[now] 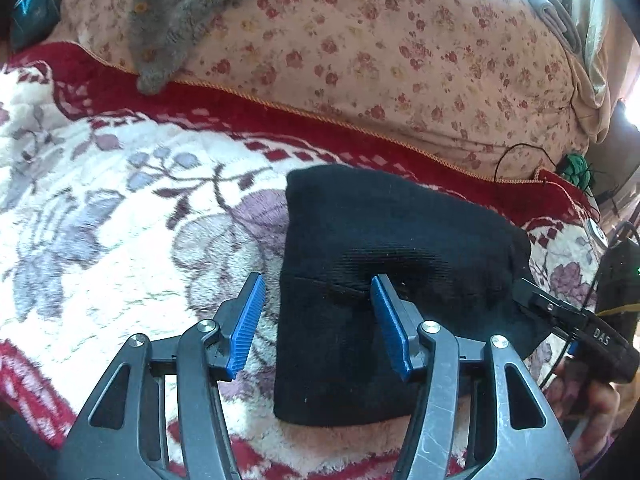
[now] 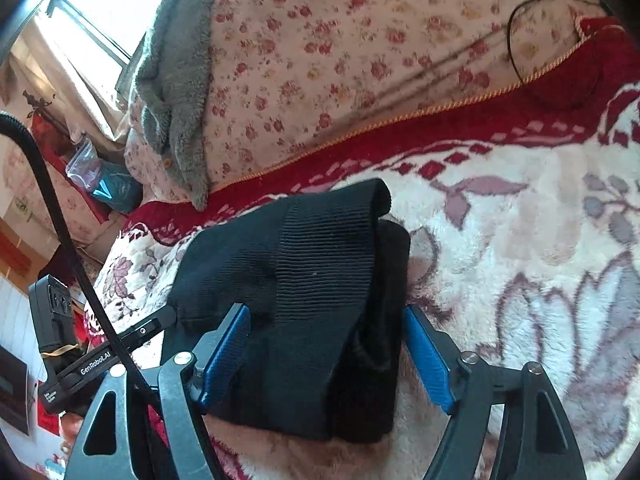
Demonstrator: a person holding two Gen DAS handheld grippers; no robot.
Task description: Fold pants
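— So, which step?
— The black pants [image 2: 304, 300] lie folded on the bed's blanket [image 2: 520, 260]; my left gripper [image 1: 318, 322] and right gripper [image 2: 326, 356] both gape, gripping nothing.
— Next?
— Probably press flat, or finish.

Both fisheye cameras are riding just behind their own blue-padded fingers, looking steeply down and forward at close range. The left wrist view is facing the folded black pants [image 1: 384, 264] from their left side, catching the right gripper [image 1: 524, 286] at its right edge. The right wrist view is facing the same pants [image 2: 304, 288] from the right. Both are sharing the floral blanket [image 1: 120, 208] [image 2: 520, 240] and the flowered quilt [image 1: 380, 52] [image 2: 320, 40] beyond.
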